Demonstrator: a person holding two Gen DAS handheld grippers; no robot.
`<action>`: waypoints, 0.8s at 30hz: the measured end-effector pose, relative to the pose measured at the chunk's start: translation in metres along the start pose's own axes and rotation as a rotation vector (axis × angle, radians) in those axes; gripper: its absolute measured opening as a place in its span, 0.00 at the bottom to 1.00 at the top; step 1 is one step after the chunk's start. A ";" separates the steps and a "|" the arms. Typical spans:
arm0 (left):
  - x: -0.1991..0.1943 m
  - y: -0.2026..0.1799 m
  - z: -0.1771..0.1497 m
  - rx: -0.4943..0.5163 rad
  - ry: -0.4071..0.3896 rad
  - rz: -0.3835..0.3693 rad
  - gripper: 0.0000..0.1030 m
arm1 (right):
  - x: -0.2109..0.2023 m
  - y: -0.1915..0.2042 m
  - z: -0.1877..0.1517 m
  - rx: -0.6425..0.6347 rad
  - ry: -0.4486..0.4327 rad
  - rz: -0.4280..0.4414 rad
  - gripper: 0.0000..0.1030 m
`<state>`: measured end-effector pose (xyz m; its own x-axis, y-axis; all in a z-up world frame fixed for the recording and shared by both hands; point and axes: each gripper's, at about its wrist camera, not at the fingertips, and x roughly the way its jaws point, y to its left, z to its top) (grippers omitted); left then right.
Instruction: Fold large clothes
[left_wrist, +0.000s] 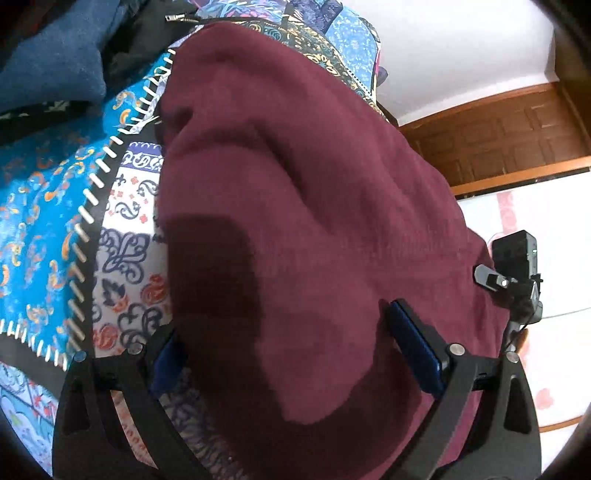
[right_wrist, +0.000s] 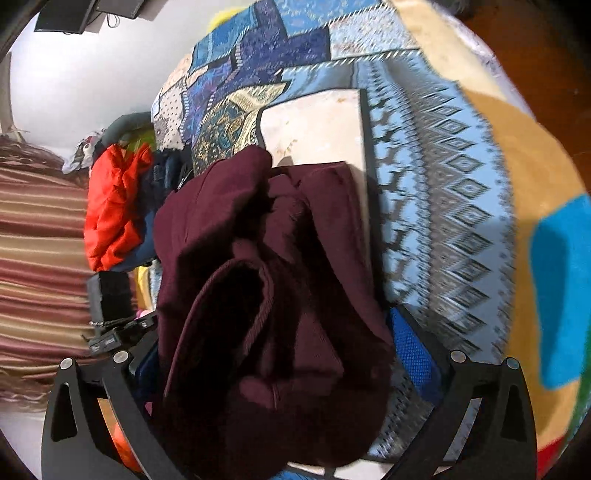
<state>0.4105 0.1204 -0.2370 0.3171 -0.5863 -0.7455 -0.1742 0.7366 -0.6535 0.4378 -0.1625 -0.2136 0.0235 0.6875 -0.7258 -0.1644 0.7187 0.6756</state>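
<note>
Maroon sweatshirt bunched on patchwork bedspread, left claw and right claw both spread wide around its folds

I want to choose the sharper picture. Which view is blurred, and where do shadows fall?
Left wrist view: mostly sharp, with a dark shadow patch on the maroon garment and slight softness on the blue blanket. Right wrist view: the patterned blanket at right is smeared, and the garment's folds are deep in shadow.
</note>
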 end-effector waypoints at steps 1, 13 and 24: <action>0.000 0.000 0.001 -0.002 0.001 -0.004 0.97 | 0.001 0.000 0.002 0.002 0.004 0.005 1.00; -0.021 -0.003 -0.002 0.009 -0.052 -0.016 0.60 | -0.008 -0.003 0.000 0.046 -0.056 0.040 0.72; -0.097 -0.048 -0.013 0.133 -0.161 -0.020 0.30 | -0.034 0.045 -0.020 0.020 -0.097 0.033 0.34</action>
<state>0.3760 0.1377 -0.1345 0.4662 -0.5472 -0.6951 -0.0454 0.7699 -0.6365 0.4102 -0.1560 -0.1611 0.1136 0.7173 -0.6875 -0.1474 0.6965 0.7023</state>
